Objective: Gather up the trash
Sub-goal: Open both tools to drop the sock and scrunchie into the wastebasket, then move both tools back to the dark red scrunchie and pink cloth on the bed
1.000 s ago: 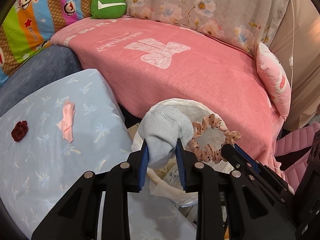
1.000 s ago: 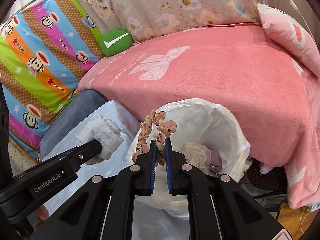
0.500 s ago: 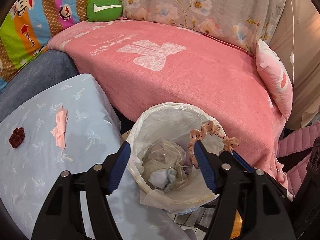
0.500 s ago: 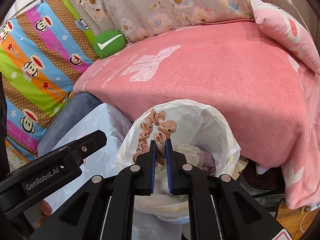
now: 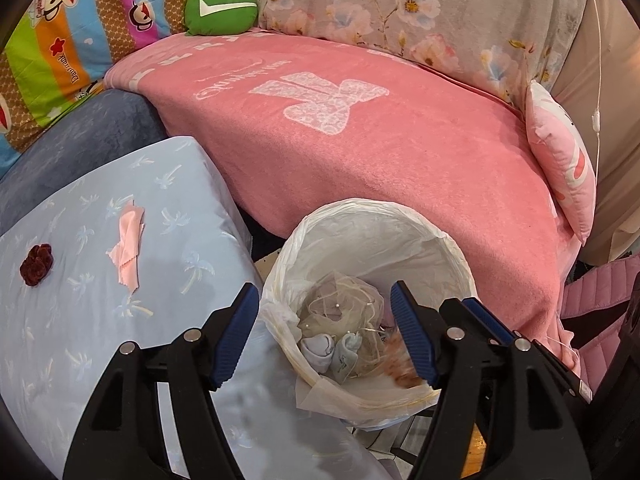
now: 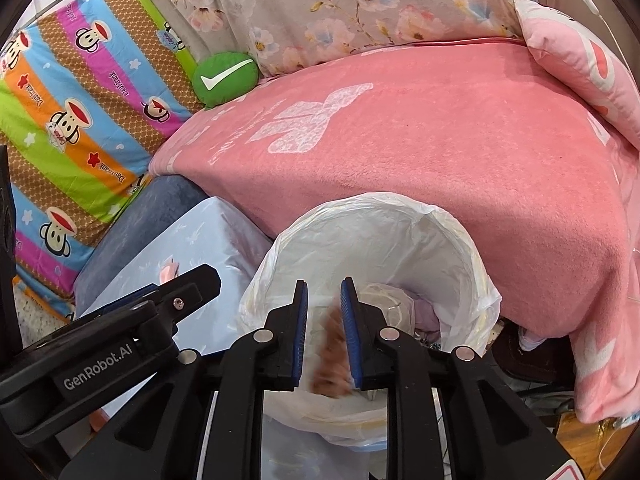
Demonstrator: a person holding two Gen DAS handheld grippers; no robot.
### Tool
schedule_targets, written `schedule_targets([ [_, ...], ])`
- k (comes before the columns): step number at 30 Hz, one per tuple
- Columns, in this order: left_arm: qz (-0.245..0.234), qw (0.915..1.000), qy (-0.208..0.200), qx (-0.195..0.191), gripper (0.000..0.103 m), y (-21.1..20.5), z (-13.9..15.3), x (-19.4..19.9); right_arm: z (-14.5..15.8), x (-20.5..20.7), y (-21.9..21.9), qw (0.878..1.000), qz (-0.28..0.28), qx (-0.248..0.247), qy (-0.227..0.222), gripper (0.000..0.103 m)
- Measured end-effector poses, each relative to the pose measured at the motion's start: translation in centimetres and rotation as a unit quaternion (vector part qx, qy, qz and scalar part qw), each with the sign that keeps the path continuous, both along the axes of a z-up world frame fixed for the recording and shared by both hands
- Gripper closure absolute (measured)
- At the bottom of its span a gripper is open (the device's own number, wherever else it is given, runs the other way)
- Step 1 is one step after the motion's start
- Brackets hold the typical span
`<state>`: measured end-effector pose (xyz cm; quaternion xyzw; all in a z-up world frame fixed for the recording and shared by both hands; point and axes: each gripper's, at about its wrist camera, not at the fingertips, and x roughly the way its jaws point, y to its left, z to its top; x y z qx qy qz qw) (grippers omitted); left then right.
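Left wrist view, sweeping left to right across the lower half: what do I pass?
Dark red flower piece → pink scrap, both on the blue cloth → socks inside the lined trash bin → blurred pink scrunchie at the bin's right side → pink pillow.

The soft blanket (image 5: 360,152) was pink with a white shape on it. The round cushion (image 5: 220,10) was green with a white tick. The smooth cloth (image 5: 80,300) was light blue with pale palm trees. The thin bin bag (image 6: 400,232) was white. The blurry scrunchie (image 6: 334,352) was brownish pink.
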<state>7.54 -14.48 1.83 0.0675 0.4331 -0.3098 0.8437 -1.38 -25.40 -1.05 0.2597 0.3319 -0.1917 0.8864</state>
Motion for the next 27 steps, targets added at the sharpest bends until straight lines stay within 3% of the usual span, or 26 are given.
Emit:
schedule_targets([
  [27,0.048,0.9986,0.012,-0.017,0.038,5.0,-0.2,1.9,0.0,2.3,3.6,0.999,0.038,-0.018,0.015,0.076],
])
